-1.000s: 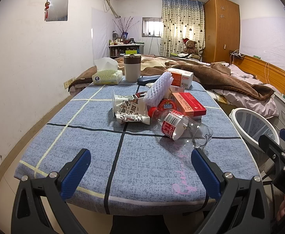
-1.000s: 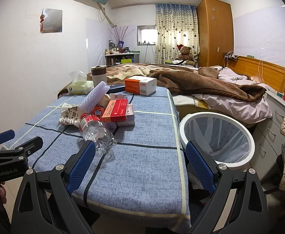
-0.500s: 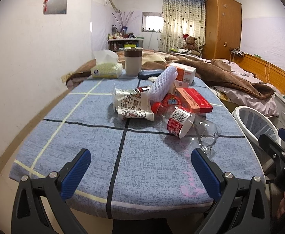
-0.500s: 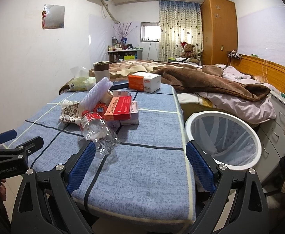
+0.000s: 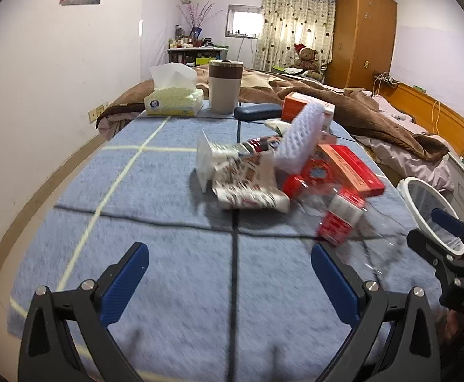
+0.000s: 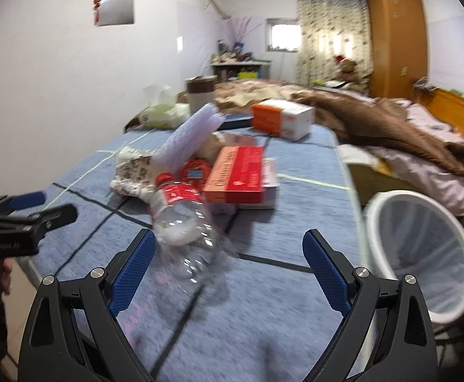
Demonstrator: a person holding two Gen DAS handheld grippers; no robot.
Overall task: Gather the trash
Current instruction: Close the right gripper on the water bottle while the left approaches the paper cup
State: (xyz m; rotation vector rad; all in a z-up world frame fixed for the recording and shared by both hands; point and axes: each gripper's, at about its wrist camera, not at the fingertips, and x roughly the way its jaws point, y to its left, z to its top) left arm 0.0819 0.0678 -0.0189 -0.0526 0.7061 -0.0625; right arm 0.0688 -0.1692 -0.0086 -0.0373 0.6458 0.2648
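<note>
Both tools are spread wide and empty: the left gripper [image 5: 228, 273] hangs over the bare front of the blue table cover [image 5: 155, 210], and the right gripper [image 6: 228, 258] sits low over the same cloth with the clear plastic bottle [image 6: 181, 219] just ahead of its left finger [image 6: 133, 267]. The trash lies in one heap near the middle of the table: the bottle on its side with its red cap pointing away, a red carton [image 6: 236, 175] beside it, a crumpled printed wrapper [image 5: 247, 181] and a white foam sleeve [image 5: 301, 137] leaning over them. The white bin [image 6: 419, 254] stands off the table's right edge, close to the right gripper. The step in hand looks like the reach for the first piece, and the bottle is the nearest and most separate one. To do it well, the right gripper should shift left so the bottle's body lies between both fingers, come in across its width and not along its length, and squeeze gently, since a thin empty bottle is likely to crush or squirt out sideways. Taking it near the labelled upper part, where it is stiffer, should hold better. The tissue box [image 5: 174, 102] and cup [image 5: 225, 86] at the far end look like keepers.
</note>
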